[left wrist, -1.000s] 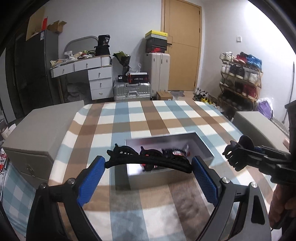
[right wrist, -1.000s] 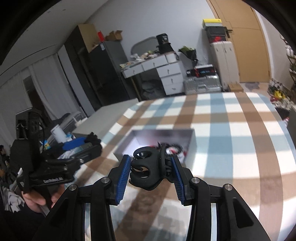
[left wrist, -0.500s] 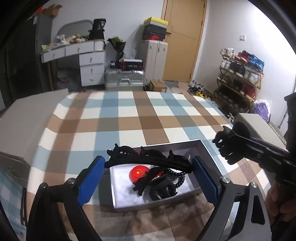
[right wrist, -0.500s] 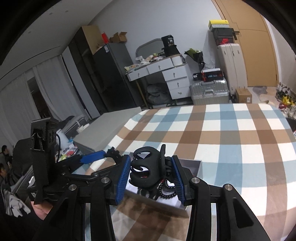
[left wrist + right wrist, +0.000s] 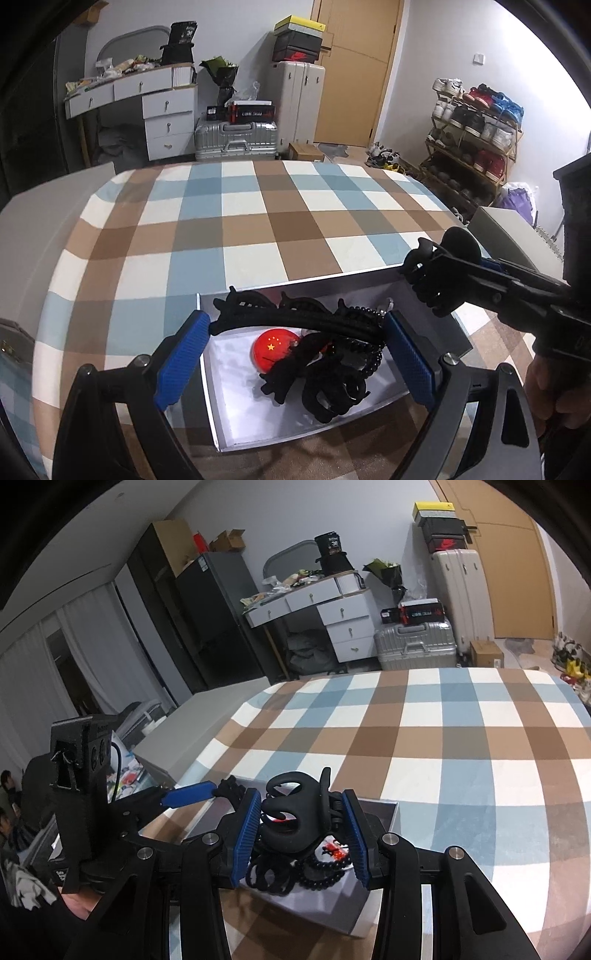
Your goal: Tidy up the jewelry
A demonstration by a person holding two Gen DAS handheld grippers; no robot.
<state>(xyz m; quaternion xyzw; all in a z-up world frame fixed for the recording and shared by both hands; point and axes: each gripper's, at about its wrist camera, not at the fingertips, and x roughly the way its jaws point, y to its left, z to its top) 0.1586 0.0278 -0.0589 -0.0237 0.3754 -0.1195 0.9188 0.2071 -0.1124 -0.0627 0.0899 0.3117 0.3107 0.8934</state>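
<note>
My left gripper (image 5: pixel 295 325) is shut on a long black hair clip (image 5: pixel 295 317), held crosswise over the open grey box (image 5: pixel 229 417). In the box lie a red round badge (image 5: pixel 273 349), a black bead bracelet (image 5: pixel 364 356) and other black clips (image 5: pixel 332 395). My right gripper (image 5: pixel 301 821) is shut on a black claw clip (image 5: pixel 295 819) above the same box (image 5: pixel 369 912); it shows at the right in the left wrist view (image 5: pixel 436 280).
The box sits on a checked blue, brown and white cloth (image 5: pixel 258 221) covering the table. A grey cabinet (image 5: pixel 33 221) stands at the left and a shoe rack (image 5: pixel 476 136) at the far right. Suitcases (image 5: pixel 236 140) and a desk stand by the back wall.
Both grippers have moved forward and tilted down over the box, each still holding its clip. The box's contents have come into clear view below them.
</note>
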